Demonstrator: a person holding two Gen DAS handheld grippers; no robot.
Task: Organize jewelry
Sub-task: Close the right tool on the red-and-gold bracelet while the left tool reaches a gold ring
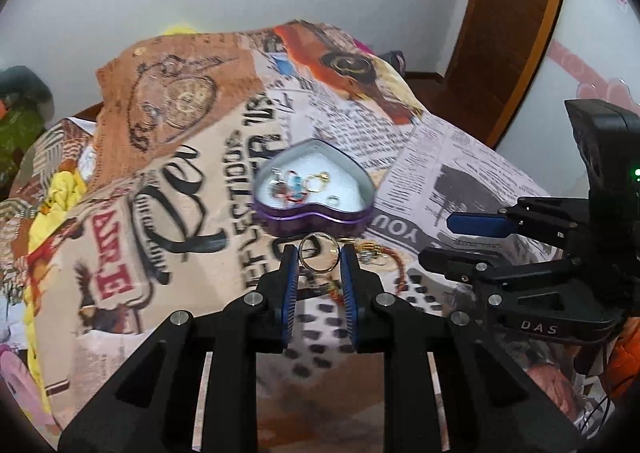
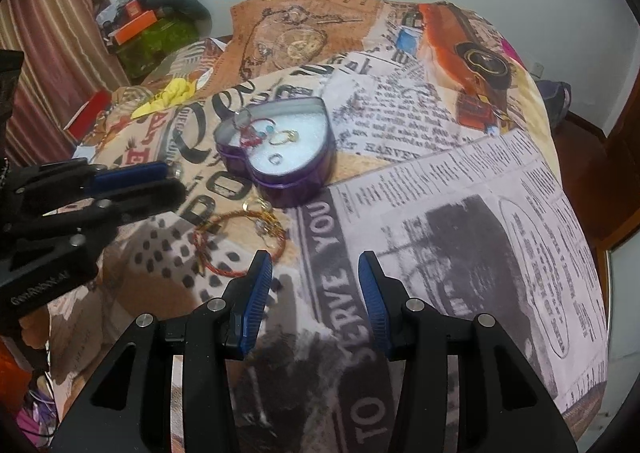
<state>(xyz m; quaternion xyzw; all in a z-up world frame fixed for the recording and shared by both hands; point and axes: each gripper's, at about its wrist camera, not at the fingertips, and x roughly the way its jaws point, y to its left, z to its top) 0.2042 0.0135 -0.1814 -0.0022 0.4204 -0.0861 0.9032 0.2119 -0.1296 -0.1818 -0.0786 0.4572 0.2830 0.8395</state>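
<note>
Left tongs [image 1: 319, 257] pinch a thin gold ring [image 1: 317, 253] upright between their blue pads, lifted above the bed. Right tongs [image 2: 315, 267] hang spread apart with nothing between the pads, over the newspaper-print part of the blanket [image 2: 480, 213]; from the left wrist view they sit at 3 o'clock, side-on.

That patchwork blanket covers the whole bed. On it, at 12 o'clock from the held ring, rests a purple heart-shaped tin [image 1: 316, 189], lid off, with a white lining. Inside lie a red-and-blue beaded piece [image 2: 252, 135], a gold ring-shaped piece [image 2: 282, 137] and a small silver ring [image 2: 276, 159].

Just beside the tin, at 6 o'clock from it in the right wrist view, a red-and-gold cord bracelet [image 2: 236, 245] lies loose on the blanket, with small gold pieces [image 2: 260, 207] touching its far edge.
</note>
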